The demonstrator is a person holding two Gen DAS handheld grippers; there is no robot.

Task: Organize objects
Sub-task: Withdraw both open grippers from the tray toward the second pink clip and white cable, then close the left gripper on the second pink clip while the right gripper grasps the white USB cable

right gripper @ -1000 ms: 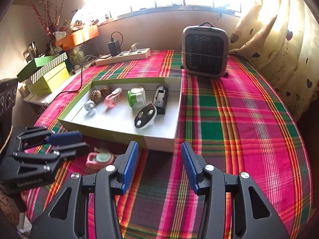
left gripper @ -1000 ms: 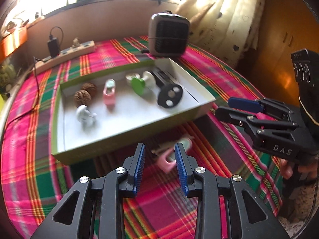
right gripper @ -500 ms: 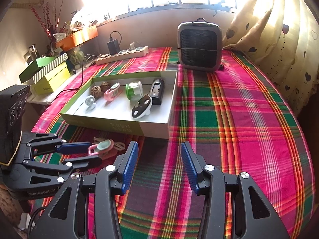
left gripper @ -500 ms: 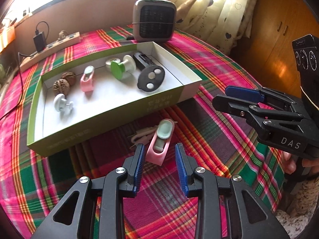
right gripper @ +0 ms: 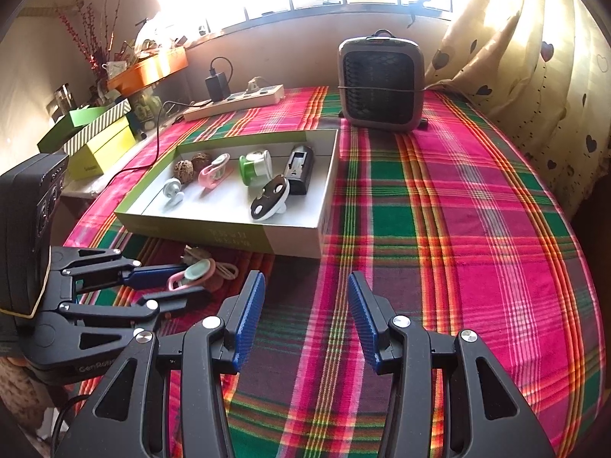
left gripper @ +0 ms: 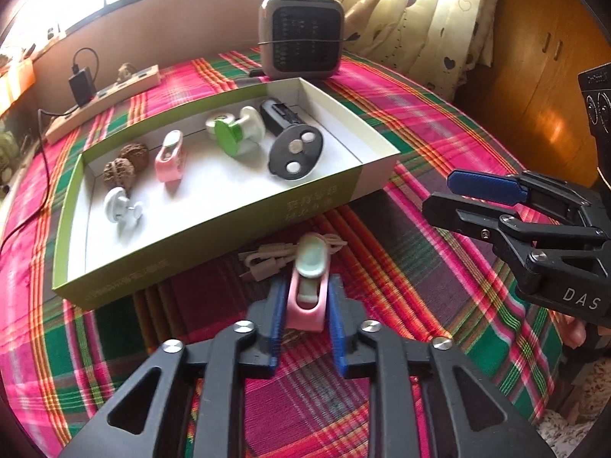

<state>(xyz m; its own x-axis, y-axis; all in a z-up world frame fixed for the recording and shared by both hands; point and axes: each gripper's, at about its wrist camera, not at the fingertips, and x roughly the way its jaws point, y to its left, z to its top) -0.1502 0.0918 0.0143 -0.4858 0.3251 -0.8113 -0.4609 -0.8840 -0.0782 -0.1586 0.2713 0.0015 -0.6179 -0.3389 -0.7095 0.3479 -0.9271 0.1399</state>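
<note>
Clamping a pink clip [left gripper: 306, 297] w/ a mint-green top, the left gripper [left gripper: 305, 318] has its 2 blue pads pressed on the clip's sides; jaws have just been closing and now sit narrow w/ the clip between them. Landmark = the green-and-white box [left gripper: 214, 229] on the plaid tablecloth [right gripper: 458, 229]. Clip is just in front of the box's near wall, outside it, right by a beige cable [left gripper: 267, 263] bundled on the cloth; can't tell if the clip touches the cloth.

Right gripper [right gripper: 305, 316] is in front of the box too, toward its right corner, jaws partly apart w/ nothing between them, only cloth behind.

Inside the box: 2 walnuts [left gripper: 126, 162] at the left end, a white hook [left gripper: 120, 208] in front of them, a 2nd pink clip [left gripper: 170, 156] just right of the walnuts, a green-and-white roller [left gripper: 235, 133] near the middle, then a black block [left gripper: 280, 116] w/ a black oval disc [left gripper: 296, 150] leaning at its front end.

Behind the box, a grey heater [left gripper: 301, 34] at the right rear corner; a power strip [left gripper: 103, 99] w/ a black charger plugged in sits behind the left end.
</note>
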